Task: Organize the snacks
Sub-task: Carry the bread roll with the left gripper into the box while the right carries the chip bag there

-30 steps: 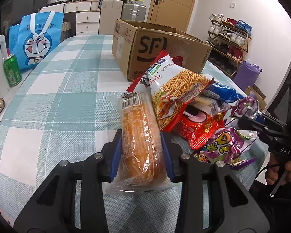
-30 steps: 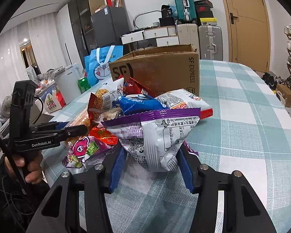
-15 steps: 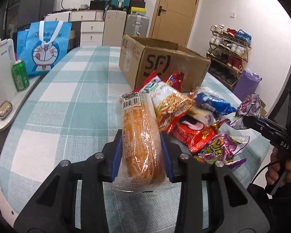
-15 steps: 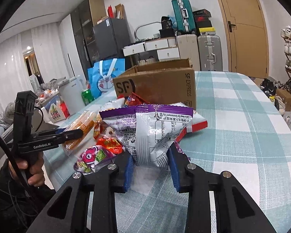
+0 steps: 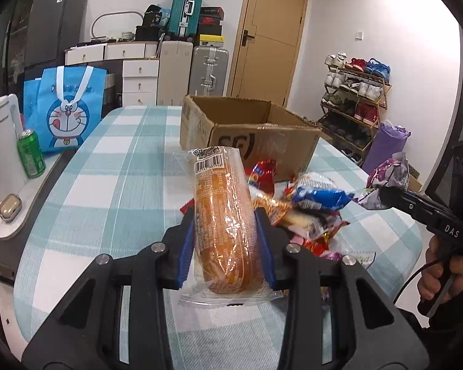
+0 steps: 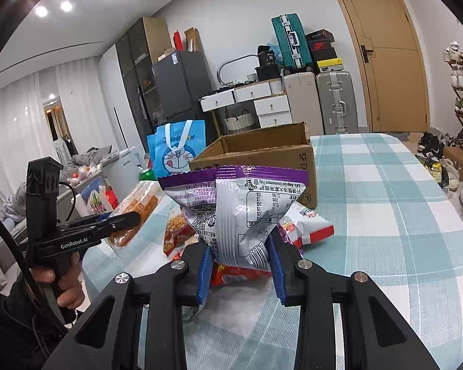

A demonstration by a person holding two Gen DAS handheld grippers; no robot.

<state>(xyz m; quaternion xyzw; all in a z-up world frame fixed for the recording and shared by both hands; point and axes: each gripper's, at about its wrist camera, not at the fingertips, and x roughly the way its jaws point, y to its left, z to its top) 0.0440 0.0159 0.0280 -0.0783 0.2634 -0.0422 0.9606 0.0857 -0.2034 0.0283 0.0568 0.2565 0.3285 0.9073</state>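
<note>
Left claw (image 5: 225, 240) clamped on a clear-wrapped bread loaf (image 5: 222, 215), blue pads pressing both sides, loaf pointing away and lifted clear of the checked desk (image 5: 108, 191). Barcode label at the loaf's far end, wrapper seal hanging below the pads. Right claw (image 6: 239, 265) clamped on the lower part of a purple-and-white bag (image 6: 237, 206), crimped purple top edge up, barcode by the right pad, bag raised above the snack pile (image 5: 308, 212). Seen from the left wrist, bag (image 5: 385, 182) bunched at the tip of the right claw (image 5: 382, 197), to the right of the pile, a hand (image 5: 441, 274) on the grip. Seen from the right wrist, loaf (image 6: 139, 212) held out at the left in the left claw (image 6: 120, 219), above the desk edge. Open cardboard box (image 5: 250, 135) behind the pile on the desk, flaps up. Red, blue and orange packets heaped just before the box. Beside the desk at left: a blue cartoon bag (image 5: 64, 111) and a green can (image 5: 31, 154) on a side shelf. Suitcases (image 5: 194, 67) and a wooden door (image 5: 271, 37) at the back wall, shoe rack (image 5: 355, 98) to the right.
</note>
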